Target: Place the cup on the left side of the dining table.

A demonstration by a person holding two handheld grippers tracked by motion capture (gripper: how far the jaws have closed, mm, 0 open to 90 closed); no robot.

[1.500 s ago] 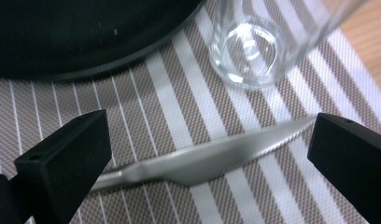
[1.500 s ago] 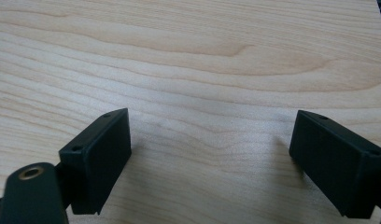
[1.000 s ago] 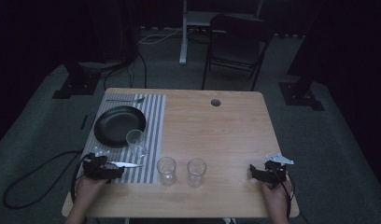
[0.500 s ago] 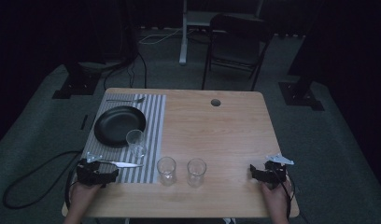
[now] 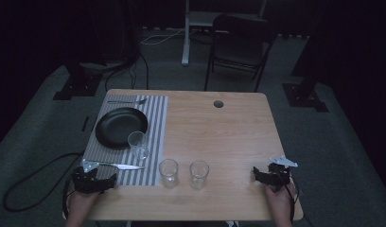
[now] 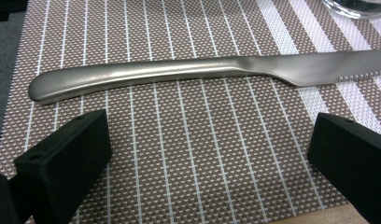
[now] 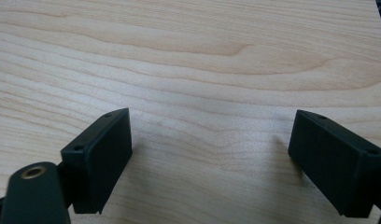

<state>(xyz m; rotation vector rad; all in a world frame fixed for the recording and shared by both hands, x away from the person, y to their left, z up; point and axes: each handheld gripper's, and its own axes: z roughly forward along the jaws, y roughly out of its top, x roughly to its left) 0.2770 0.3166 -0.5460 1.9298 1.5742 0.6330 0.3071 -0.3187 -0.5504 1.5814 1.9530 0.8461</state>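
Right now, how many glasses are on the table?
3. One glass stands on the striped mat beside the black plate; two stand on bare wood near the front edge.

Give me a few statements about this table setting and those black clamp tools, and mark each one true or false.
1. Three glasses stand on the table. True: one glass on the striped mat, two on bare wood.
2. The left gripper clamps the knife. False: its jaws are open, the knife lies beyond them.
3. The plate is white. False: it is black.
4. The right gripper is open over bare wood. True.
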